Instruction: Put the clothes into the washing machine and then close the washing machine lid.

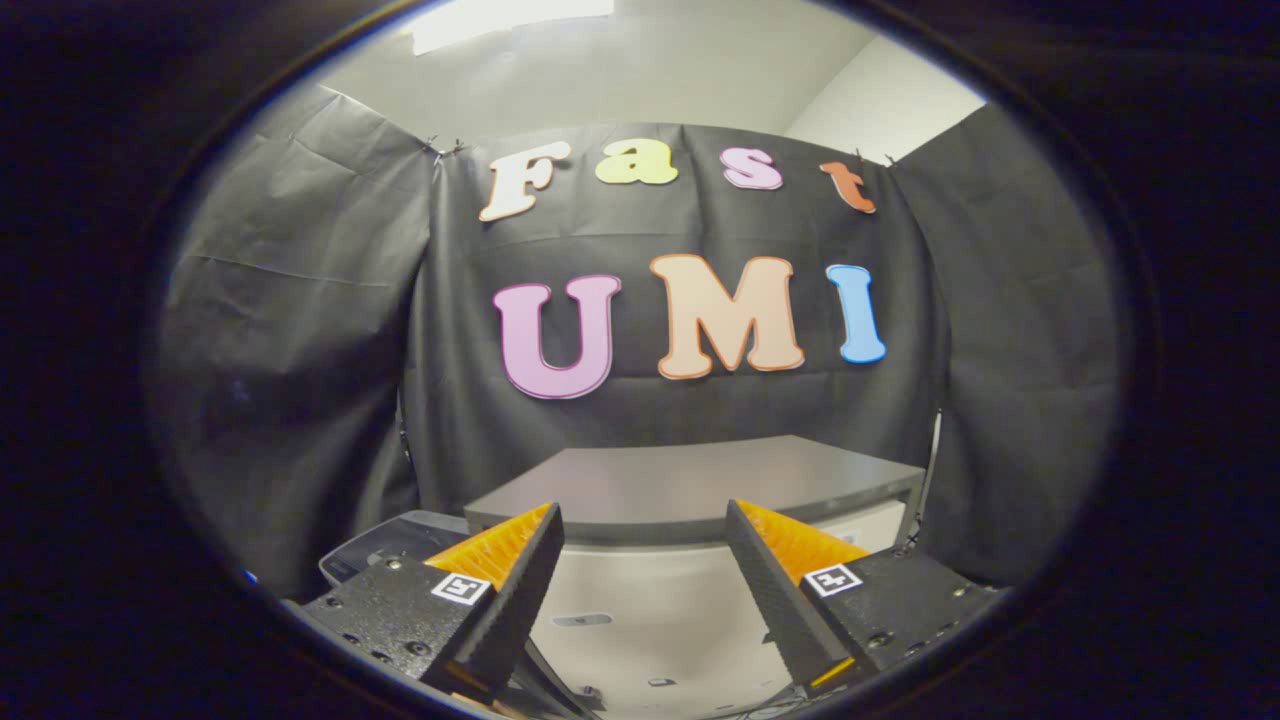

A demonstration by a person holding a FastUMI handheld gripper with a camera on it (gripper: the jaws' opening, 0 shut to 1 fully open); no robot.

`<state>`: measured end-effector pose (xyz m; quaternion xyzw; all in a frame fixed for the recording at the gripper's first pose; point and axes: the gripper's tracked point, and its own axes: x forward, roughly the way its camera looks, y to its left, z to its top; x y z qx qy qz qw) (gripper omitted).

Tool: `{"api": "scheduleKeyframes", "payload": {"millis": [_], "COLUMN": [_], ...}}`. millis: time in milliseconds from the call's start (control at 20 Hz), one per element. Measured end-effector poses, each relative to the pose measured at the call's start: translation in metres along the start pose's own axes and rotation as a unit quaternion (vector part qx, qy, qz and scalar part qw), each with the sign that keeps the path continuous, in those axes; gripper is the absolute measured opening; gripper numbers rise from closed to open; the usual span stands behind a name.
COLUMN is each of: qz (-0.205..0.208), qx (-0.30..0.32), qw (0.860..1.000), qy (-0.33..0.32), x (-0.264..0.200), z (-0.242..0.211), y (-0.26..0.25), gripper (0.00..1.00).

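My gripper (640, 535) is open, its two fingers spread wide with nothing between them. Beyond the fingers stands a grey table top (690, 485) with a pale front panel (640, 600) below it. To the left of the left finger a dark grey rounded thing (385, 545) shows in part; I cannot tell what it is. No clothes lie between or ahead of the fingers.
Black cloth walls (300, 330) close the booth behind and on both sides of the table. A white ceiling and wall (700, 60) show above the cloth. A thin metal stand leg (930, 470) rises at the table's right end.
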<state>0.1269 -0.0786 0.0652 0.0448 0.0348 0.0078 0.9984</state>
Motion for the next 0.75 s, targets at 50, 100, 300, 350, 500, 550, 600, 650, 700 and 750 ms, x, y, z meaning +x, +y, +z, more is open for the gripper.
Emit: {"api": "scheduleKeyframes", "payload": {"millis": [50,100,300,350,500,550,600,650,700,750], "qz": [-0.003,-0.006,-0.011,-0.009,-0.011,-0.010,-0.011,-0.009,-0.009,-0.008], "qx": [0.000,-0.002,-0.009,-0.007,0.002,0.006,0.010,0.012,0.014,0.015], "qw": [1.000,1.000,1.000,1.000,1.000,1.000,1.000,1.000,1.000,1.000], "qy": [0.001,0.001,-0.008,-0.010,-0.008,-0.010,-0.011,-0.010,-0.011,-0.011], "x": [-0.001,-0.002,-0.015,-0.018,-0.030,-0.034,-0.038,-0.039,-0.043,-0.045], "z": [-0.006,-0.013,-0.033,-0.040,-0.062,-0.066,-0.070,-0.074,-0.079,-0.084], "y": [-0.005,-0.009,-0.021,-0.022,-0.029,-0.029,-0.030,-0.031,-0.032,-0.033], "gripper": [0.98,0.98,0.98,0.98,0.98,0.98,0.98,0.98,0.98,0.98]}}
